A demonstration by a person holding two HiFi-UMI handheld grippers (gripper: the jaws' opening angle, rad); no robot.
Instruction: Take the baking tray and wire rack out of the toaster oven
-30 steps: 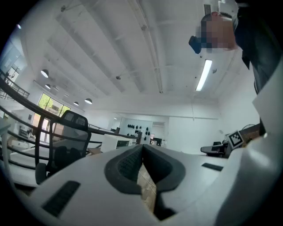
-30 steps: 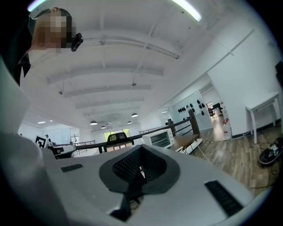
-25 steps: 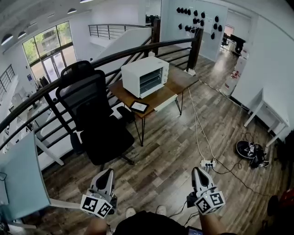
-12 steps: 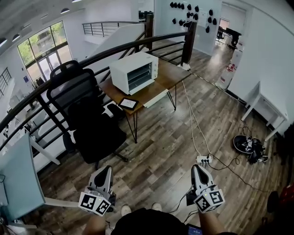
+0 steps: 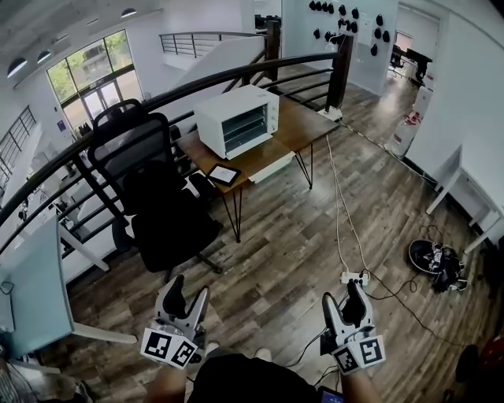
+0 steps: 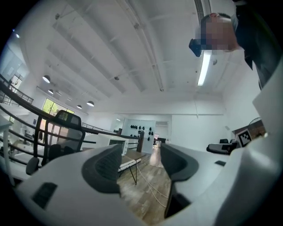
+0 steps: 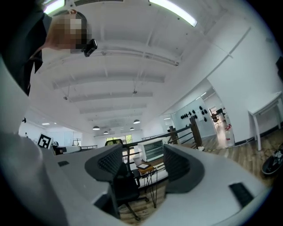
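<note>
An open-plan mezzanine office. A black mesh swivel chair [image 5: 169, 224] stands by a brown wooden surface [image 5: 303, 130] along a dark railing [image 5: 341, 75].

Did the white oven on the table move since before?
No. The toaster oven sits where it did on the wooden table, just behind the tablet. Only the view has shifted.

Count: 1 oven [image 5: 236, 120], 1 table [image 5: 303, 130], 1 tablet [image 5: 224, 175], 1 blk chair [image 5: 157, 208], 1 pwr strip [image 5: 354, 278], 1 white desk [image 5: 476, 177] at rt, 1 round blk thing [image 5: 429, 258] on floor, 3 ceiling lamps [image 5: 128, 12] top-left; blk wall items [image 5: 346, 20] too small to count.
</note>
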